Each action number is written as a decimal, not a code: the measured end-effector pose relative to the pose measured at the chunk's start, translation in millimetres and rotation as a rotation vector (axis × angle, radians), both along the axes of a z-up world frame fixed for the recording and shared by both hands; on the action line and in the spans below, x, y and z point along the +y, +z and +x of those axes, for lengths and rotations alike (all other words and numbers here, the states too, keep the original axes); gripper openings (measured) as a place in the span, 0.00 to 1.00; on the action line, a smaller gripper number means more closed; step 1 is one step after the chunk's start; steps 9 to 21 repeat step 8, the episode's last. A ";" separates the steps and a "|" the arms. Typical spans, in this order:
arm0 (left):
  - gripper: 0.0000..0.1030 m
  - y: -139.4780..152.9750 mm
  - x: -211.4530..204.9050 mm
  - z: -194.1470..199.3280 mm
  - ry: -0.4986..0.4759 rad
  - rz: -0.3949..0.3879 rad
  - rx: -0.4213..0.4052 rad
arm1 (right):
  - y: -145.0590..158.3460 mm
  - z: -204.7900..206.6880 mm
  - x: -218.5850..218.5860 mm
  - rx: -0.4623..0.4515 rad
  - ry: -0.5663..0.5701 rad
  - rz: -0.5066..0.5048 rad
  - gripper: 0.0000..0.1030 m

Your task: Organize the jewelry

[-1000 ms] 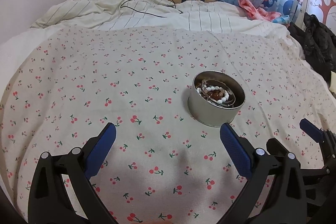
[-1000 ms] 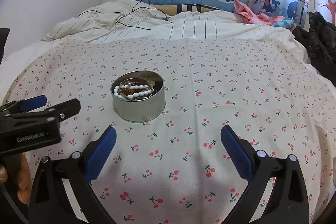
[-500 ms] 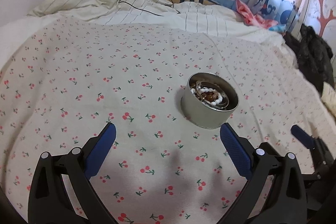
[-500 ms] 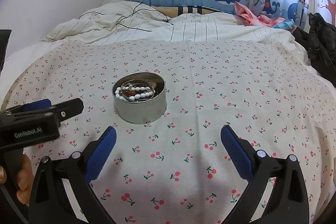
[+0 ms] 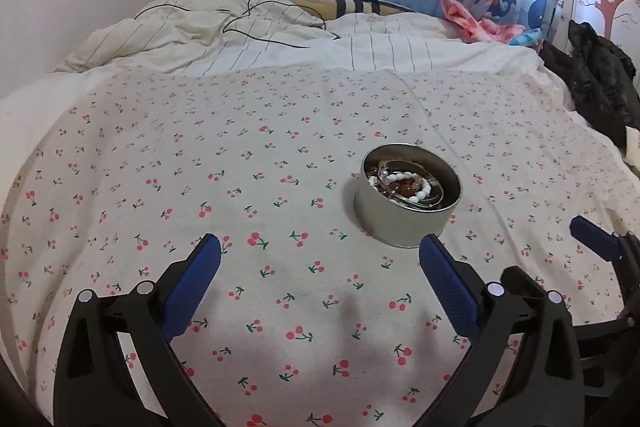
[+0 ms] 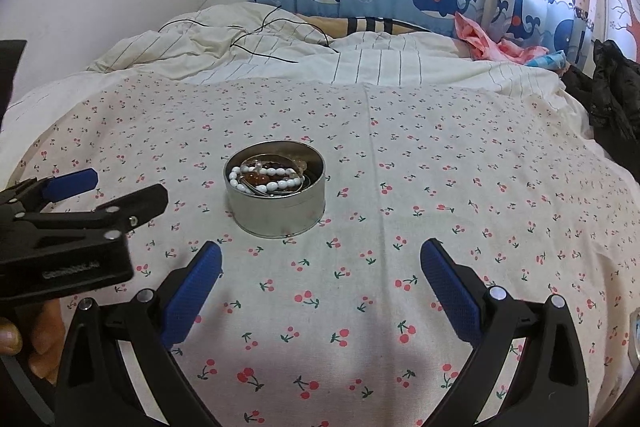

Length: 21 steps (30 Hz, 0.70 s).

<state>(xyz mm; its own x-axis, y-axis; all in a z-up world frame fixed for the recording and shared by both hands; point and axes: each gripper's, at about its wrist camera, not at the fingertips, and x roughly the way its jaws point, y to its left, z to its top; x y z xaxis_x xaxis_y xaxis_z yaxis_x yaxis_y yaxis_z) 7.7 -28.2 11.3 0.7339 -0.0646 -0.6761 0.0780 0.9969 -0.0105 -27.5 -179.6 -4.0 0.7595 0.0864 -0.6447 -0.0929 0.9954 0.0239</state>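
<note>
The left gripper (image 5: 319, 253) is wide open and holds nothing. The round tin (image 5: 407, 201) sits on the cherry sheet (image 5: 240, 163) just past its right finger — not between the jaws. The right gripper (image 6: 321, 257) is wide open too, and the tin lies ahead of it, nearer its left finger. White beads (image 6: 262, 173) and brown beads lie tangled inside — the other pieces are hard to make out.
</note>
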 end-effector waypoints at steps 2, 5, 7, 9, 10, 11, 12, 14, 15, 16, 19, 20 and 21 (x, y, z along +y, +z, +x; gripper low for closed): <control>0.93 -1.0 1.8 -0.2 0.010 0.002 0.005 | -0.5 0.1 0.5 0.002 0.002 0.000 0.93; 0.93 -2.7 2.3 1.9 0.023 0.019 0.017 | -1.0 -0.1 2.5 0.006 0.010 -0.003 0.93; 0.93 -3.3 2.3 2.0 0.026 0.025 0.020 | -0.7 -1.0 3.6 0.003 0.012 -0.007 0.93; 0.93 -3.5 2.4 2.0 0.027 0.024 0.021 | -0.7 -1.0 3.6 0.003 0.012 -0.007 0.93; 0.93 -3.5 2.4 2.0 0.027 0.024 0.021 | -0.7 -1.0 3.6 0.003 0.012 -0.007 0.93; 0.93 -3.5 2.4 2.0 0.027 0.024 0.021 | -0.7 -1.0 3.6 0.003 0.012 -0.007 0.93; 0.93 -3.5 2.4 2.0 0.027 0.024 0.021 | -0.7 -1.0 3.6 0.003 0.012 -0.007 0.93; 0.93 -3.5 2.4 2.0 0.027 0.024 0.021 | -0.7 -1.0 3.6 0.003 0.012 -0.007 0.93; 0.93 -3.5 2.4 2.0 0.027 0.024 0.021 | -0.7 -1.0 3.6 0.003 0.012 -0.007 0.93; 0.93 -3.5 2.4 2.0 0.027 0.024 0.021 | -0.7 -1.0 3.6 0.003 0.012 -0.007 0.93; 0.93 -3.5 2.4 2.0 0.027 0.024 0.021 | -0.7 -1.0 3.6 0.003 0.012 -0.007 0.93; 0.93 -3.5 2.4 2.0 0.027 0.024 0.021 | -0.7 -1.0 3.6 0.003 0.012 -0.007 0.93; 0.93 -3.5 2.4 2.0 0.027 0.024 0.021 | -0.7 -1.0 3.6 0.003 0.012 -0.007 0.93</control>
